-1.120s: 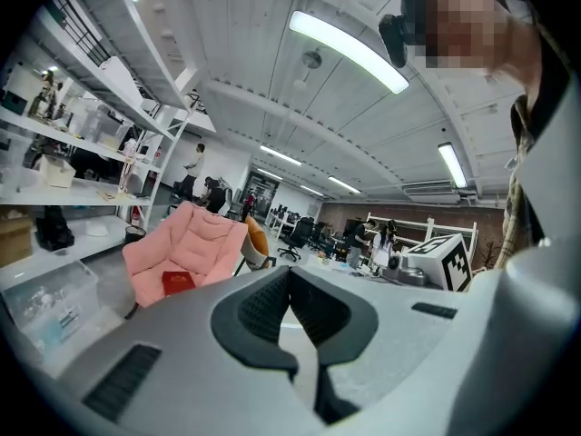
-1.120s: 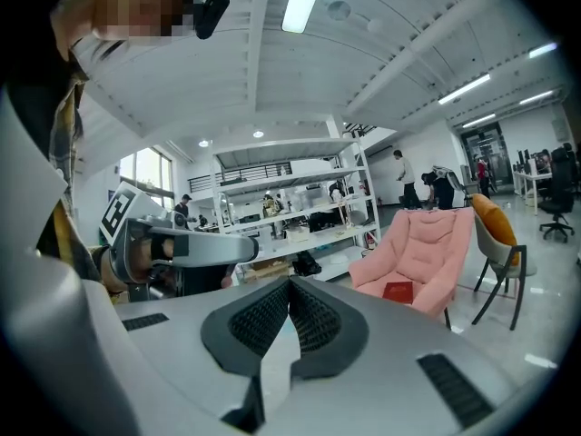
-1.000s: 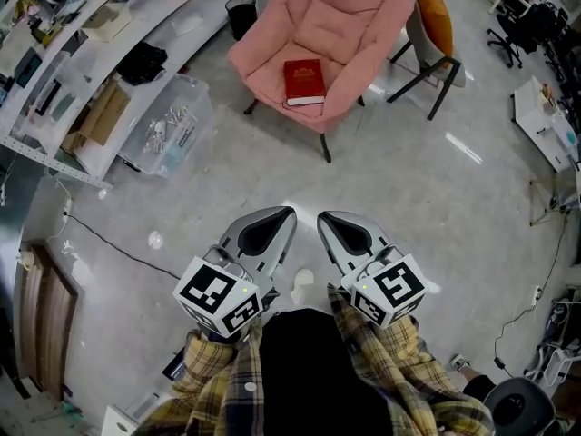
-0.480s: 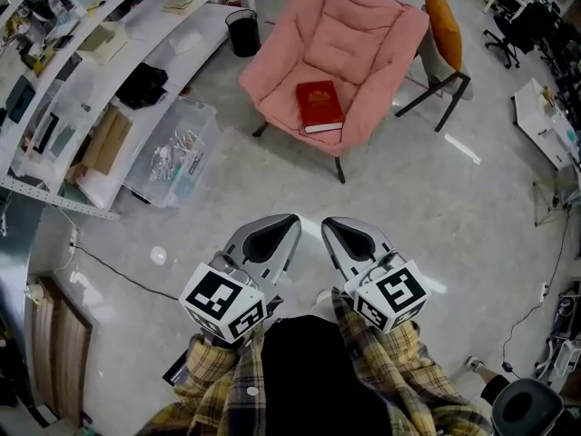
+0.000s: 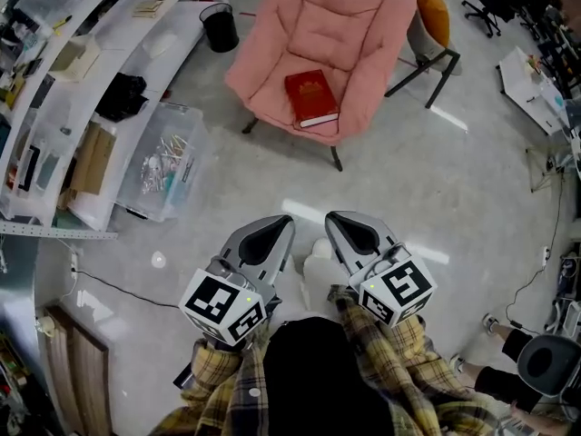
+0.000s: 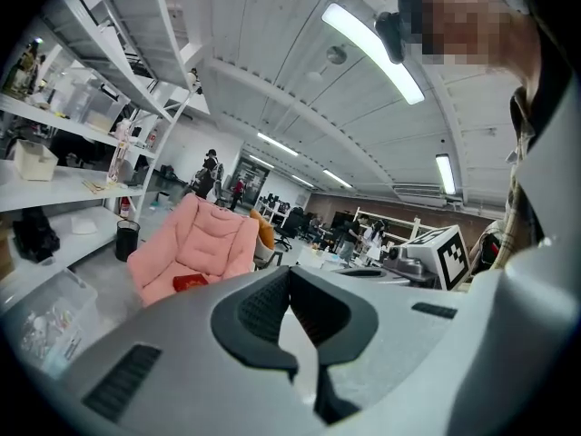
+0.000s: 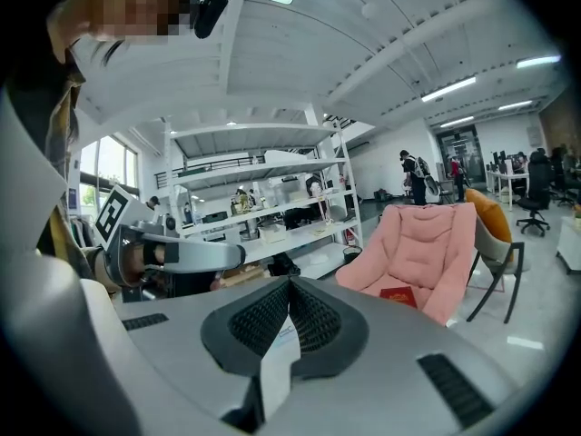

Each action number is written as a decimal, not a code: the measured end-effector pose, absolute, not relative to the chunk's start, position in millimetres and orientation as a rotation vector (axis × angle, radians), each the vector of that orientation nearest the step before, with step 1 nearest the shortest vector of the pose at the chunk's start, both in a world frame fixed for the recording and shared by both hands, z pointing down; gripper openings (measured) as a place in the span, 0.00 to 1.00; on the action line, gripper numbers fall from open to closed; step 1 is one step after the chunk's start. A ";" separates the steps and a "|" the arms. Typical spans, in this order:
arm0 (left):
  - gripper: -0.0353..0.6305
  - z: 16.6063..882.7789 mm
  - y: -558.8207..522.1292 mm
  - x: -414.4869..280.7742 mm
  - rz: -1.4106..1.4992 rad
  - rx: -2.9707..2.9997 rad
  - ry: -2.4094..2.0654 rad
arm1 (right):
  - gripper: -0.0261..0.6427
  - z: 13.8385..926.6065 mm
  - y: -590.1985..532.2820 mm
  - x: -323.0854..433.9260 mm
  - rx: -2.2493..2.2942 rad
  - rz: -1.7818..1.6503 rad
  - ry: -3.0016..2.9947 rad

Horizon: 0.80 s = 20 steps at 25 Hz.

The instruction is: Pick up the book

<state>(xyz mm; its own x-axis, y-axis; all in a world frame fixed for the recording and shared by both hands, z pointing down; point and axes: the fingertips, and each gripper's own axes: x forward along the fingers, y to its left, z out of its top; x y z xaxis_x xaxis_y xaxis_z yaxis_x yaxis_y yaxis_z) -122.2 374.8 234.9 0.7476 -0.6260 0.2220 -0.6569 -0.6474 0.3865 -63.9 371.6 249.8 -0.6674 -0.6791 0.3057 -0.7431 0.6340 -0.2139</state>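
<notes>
Your left hand-held gripper (image 5: 280, 222): closed, empty | right hand-held gripper (image 5: 335, 219): closed, empty | red book (image 5: 311, 99): flat on pink chair (image 5: 320, 25) seat

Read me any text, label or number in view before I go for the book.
Nothing can be read in any view.
Red book: faint marking on the cover, too small to read.
Marker cubes: black-and-white square patterns only, no words or numbers.
Clear bin: contents too small and blurred to show any label.
</notes>
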 end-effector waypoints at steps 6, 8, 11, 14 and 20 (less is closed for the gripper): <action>0.06 239.9 340.0 -120.6 0.104 2.495 -0.957 | 0.07 256.1 337.1 -61.8 1.180 0.503 -2.639; 0.06 240.7 324.5 -118.2 0.107 2.492 -0.966 | 0.07 256.0 322.5 -59.6 1.169 0.505 -2.644; 0.06 240.1 296.1 -111.1 0.106 2.495 -0.978 | 0.07 253.9 294.6 -53.9 1.155 0.495 -2.660; 0.06 238.0 265.8 -100.4 0.102 2.498 -0.991 | 0.07 253.9 264.8 -43.8 1.142 0.491 -2.671; 0.06 228.7 209.6 -72.2 0.097 2.500 -1.016 | 0.07 246.6 210.3 -11.0 1.140 0.501 -2.690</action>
<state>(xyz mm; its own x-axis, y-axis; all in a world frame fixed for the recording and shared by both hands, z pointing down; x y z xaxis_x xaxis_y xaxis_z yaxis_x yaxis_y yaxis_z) -72.2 209.6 228.7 0.7280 -0.6480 0.2238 -0.6786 -0.6347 0.3697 -11.0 210.3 246.6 -0.6910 -0.6626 0.2890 -0.7222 0.6500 -0.2365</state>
